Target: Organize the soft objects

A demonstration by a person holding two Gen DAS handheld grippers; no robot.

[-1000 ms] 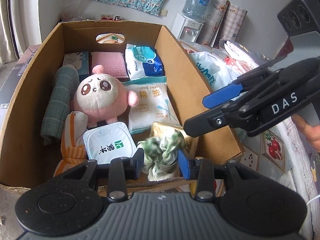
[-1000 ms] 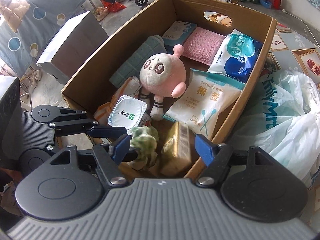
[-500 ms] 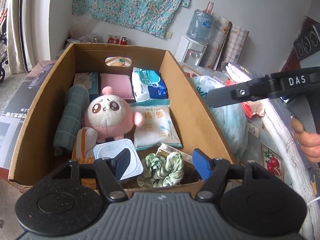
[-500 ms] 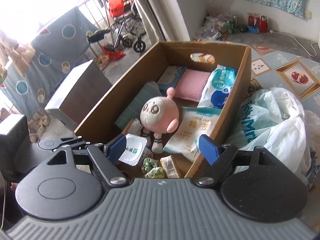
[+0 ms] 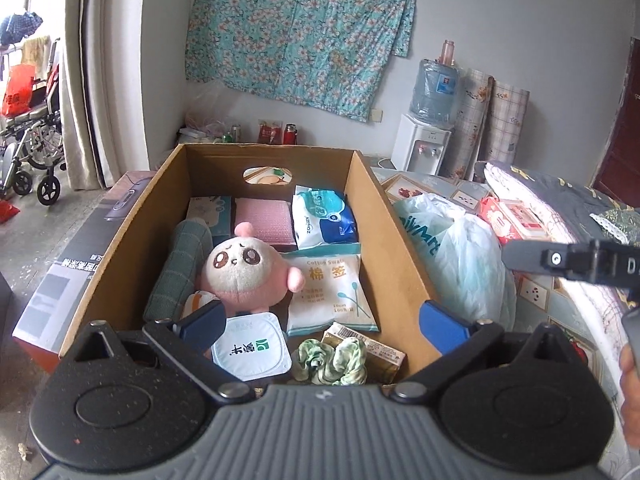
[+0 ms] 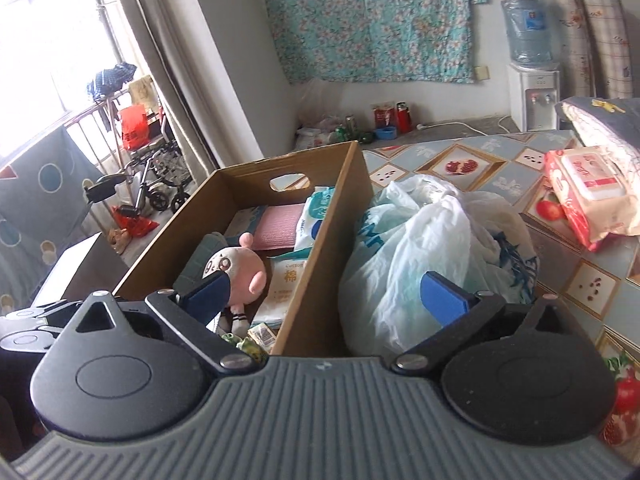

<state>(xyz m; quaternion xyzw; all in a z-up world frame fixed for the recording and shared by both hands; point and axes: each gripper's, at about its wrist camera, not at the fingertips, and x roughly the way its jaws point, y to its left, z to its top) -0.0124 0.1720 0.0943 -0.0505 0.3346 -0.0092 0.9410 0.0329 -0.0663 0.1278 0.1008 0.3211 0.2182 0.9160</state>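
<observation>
Cardboard box (image 5: 400, 248) sits on the patterned table (image 6: 496, 172), packed with soft goods: pink plush toy (image 5: 246, 276) near the middle, cotton swab pack (image 5: 334, 296) just right of it, wet wipes pack (image 5: 322, 222) and pink cloth (image 5: 264, 226) at the far wall, rolled green towel (image 5: 176, 272) along the left wall. We note the green scrunchie (image 5: 330, 360) lying loose at the near wall, between the white tub lid (image 5: 250, 350) and a gold packet (image 5: 366, 346); nothing grips it.

Left gripper (image 5: 320, 320): jaws opening, spread wide, nothing between the pads; it hangs above the near end of the box. Right gripper (image 6: 324, 292): jaws also opening, empty, one finger over the box and the other over the white plastic bag (image 6: 432, 248) beside it.

We judge the scrunchie as placed. The right gripper facing the bag suggests the next soft item comes from there, or from the red wipes pack (image 6: 588, 192) further right.
</observation>
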